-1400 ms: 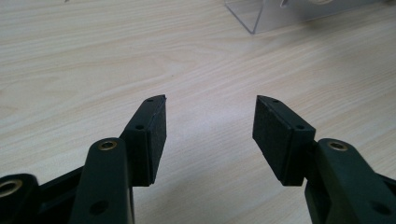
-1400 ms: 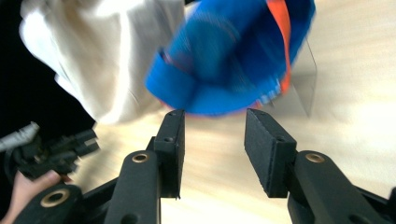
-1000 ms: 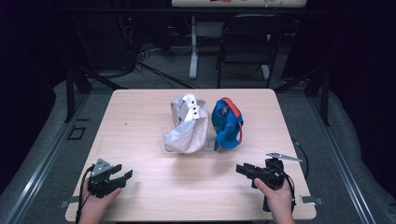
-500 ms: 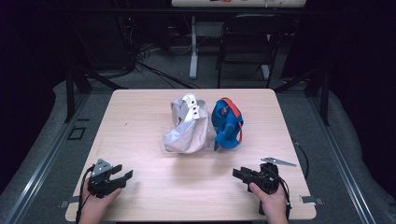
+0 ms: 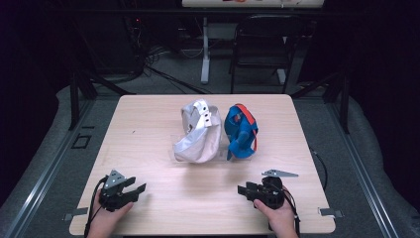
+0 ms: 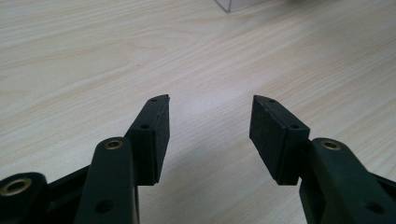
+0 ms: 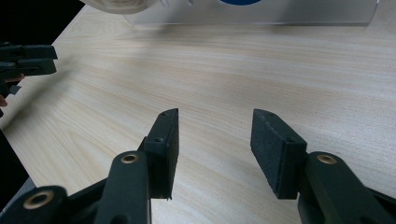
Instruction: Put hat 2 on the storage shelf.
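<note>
Caps, two of them, sit side by side on a clear stand well ahead of both tools: a white cap (image 5: pixel 197 133) on the left and a blue cap (image 5: pixel 241 130) with an orange strap on the right, just beside each other. The wooden bench (image 5: pixel 148 124) carries them near its middle.

From above, the left tool (image 5: pixel 140 191) lies low at the near left of the bench, held in the person's left hand (image 5: pixel 106 220), and the right tool (image 5: pixel 241 190) lies at the near right in the right hand (image 5: pixel 277 215). Both point inward, toward one another, well apart from the caps and from each other.

Close views add what the high view cannot. Along the left tool (image 6: pixel 210 105) the jaws stand apart with bare bench between the pads; they have just been closing a little, with nothing between them. A corner of the clear stand (image 6: pixel 243 4) shows far ahead. Along the right tool (image 7: pixel 215 116) the jaws also stand wide and empty over the wood, with the stand's front edge (image 7: pixel 261 18) far ahead and the left tool (image 7: pixel 28 58) off to the side.
</note>
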`<action>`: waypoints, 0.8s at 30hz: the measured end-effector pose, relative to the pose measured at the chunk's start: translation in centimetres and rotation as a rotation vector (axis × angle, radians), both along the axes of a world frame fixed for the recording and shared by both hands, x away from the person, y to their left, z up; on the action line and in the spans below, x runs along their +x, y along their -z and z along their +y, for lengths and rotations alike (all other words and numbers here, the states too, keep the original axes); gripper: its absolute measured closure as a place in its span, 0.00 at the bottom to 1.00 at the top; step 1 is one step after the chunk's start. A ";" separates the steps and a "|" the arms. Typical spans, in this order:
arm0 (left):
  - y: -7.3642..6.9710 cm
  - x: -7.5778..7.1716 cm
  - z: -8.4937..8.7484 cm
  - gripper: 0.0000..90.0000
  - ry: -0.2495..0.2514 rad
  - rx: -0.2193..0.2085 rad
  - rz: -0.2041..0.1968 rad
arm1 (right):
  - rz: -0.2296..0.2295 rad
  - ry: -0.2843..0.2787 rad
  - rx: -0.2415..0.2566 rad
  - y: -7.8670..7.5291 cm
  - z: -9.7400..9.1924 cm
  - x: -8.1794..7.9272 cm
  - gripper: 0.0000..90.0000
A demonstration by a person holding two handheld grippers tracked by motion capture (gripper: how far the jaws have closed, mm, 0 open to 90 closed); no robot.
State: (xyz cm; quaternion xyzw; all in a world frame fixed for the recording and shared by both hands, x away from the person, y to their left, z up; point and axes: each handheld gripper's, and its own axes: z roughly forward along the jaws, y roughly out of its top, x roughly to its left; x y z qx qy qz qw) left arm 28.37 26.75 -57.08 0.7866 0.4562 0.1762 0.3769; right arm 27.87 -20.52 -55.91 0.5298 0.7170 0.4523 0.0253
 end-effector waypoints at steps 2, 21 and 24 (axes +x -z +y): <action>0.0 0.0 -0.1 0.53 0.001 0.010 -0.001 | 0.000 0.007 -0.002 0.1 0.0 0.0 0.58; -1.2 -0.6 -3.2 0.52 0.052 -0.035 -0.043 | -0.017 0.056 0.033 -0.1 -1.0 0.0 0.56; -2.1 -0.6 -5.6 0.51 0.110 -0.022 -0.075 | -0.021 0.065 0.071 -0.3 -1.2 0.0 0.56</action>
